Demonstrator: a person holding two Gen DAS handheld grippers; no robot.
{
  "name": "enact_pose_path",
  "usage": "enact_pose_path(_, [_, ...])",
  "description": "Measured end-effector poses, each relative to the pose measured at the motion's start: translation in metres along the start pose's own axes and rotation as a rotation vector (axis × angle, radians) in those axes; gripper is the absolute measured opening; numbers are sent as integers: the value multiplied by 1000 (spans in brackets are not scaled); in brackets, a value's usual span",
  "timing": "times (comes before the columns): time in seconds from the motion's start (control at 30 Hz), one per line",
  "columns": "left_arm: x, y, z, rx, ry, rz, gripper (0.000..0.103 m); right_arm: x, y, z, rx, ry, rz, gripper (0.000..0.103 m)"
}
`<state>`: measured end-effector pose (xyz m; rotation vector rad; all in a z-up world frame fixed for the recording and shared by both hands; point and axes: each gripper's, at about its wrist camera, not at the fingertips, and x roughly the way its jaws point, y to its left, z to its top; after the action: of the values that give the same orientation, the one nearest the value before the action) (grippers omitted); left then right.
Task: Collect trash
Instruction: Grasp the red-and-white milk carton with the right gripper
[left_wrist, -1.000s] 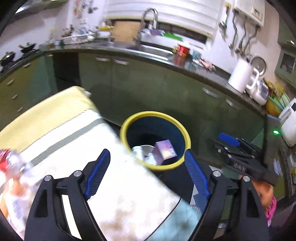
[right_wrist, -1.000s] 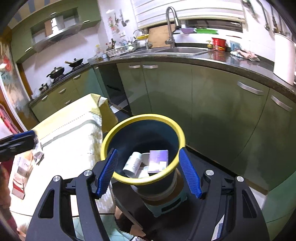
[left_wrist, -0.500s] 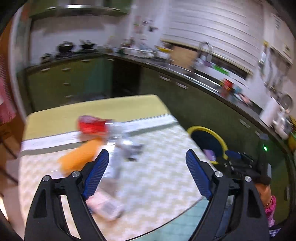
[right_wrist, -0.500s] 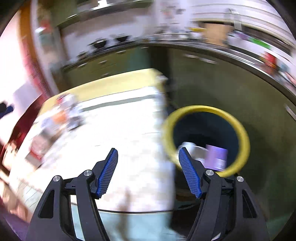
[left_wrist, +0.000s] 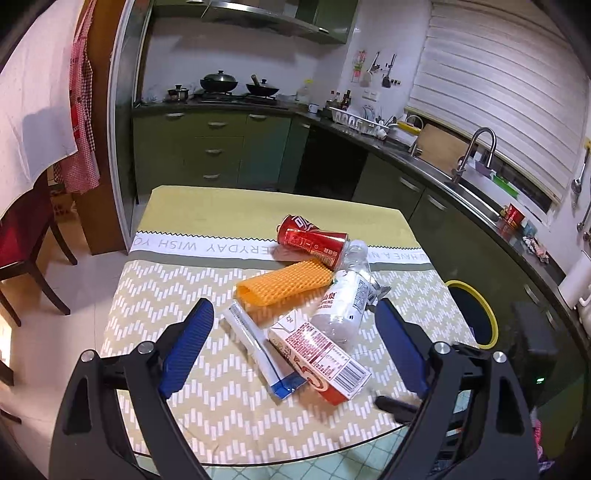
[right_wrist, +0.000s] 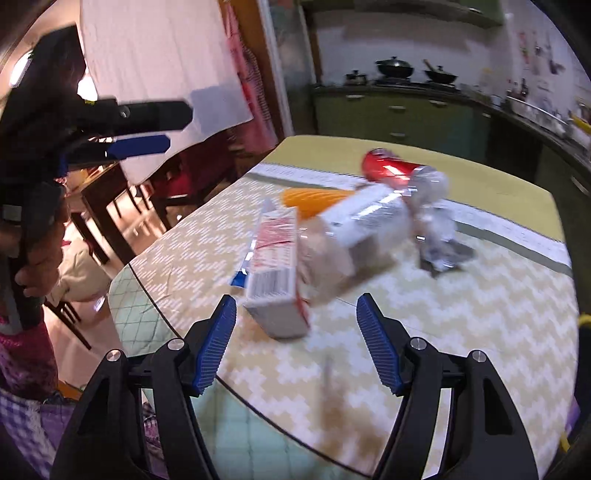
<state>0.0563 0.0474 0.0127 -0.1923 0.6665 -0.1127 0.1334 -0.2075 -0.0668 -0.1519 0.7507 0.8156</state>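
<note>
Red-and-white carton (left_wrist: 319, 356) lies centre frame in the trash heap on the table (left_wrist: 177, 295); my left gripper (left_wrist: 291, 345) and right gripper (right_wrist: 295, 341) hang wide, empty; next I'd straddle it, close.

Green cabinets (left_wrist: 225, 147) along the far wall and down the right side under a dark counter (left_wrist: 424, 158). Hob with pots (left_wrist: 236, 86) beneath a steel hood (left_wrist: 266, 18). Sink (left_wrist: 469, 184) and tall tap (left_wrist: 476, 147) below closed white blinds (left_wrist: 498, 99). White tiled floor (left_wrist: 85, 295) at left, a dark wooden chair (left_wrist: 26, 240), a white cloth (left_wrist: 33, 92) and red checked apron (left_wrist: 83, 122) hanging beside a wooden door frame (left_wrist: 107, 147). Patterned cloth over the surface (left_wrist: 177, 295). Warm indoor light.
</note>
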Motion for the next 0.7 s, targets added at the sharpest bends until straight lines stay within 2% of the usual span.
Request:
enact_pose_path(0.13, [1,6,-2,-4,1,-2,84,25,5,7,-6,37,0,67])
enact_pose_path(0.27, [5,10,-4,-16,11,-5,84,47,9,8,-3,71,-27,58])
enact_pose_path(0.43, [8,10,-5,-18,19,-10,84,63,12,10,-2,85,-42,57])
enact_pose_path(0.53, [12,10,-5,-17,27,-13,84,67,11,11,-10,93,-47,41])
enact_pose_path(0.7, [15,8,-6,-12,36,-13,84,58,16,8,-20,87,-2,40])
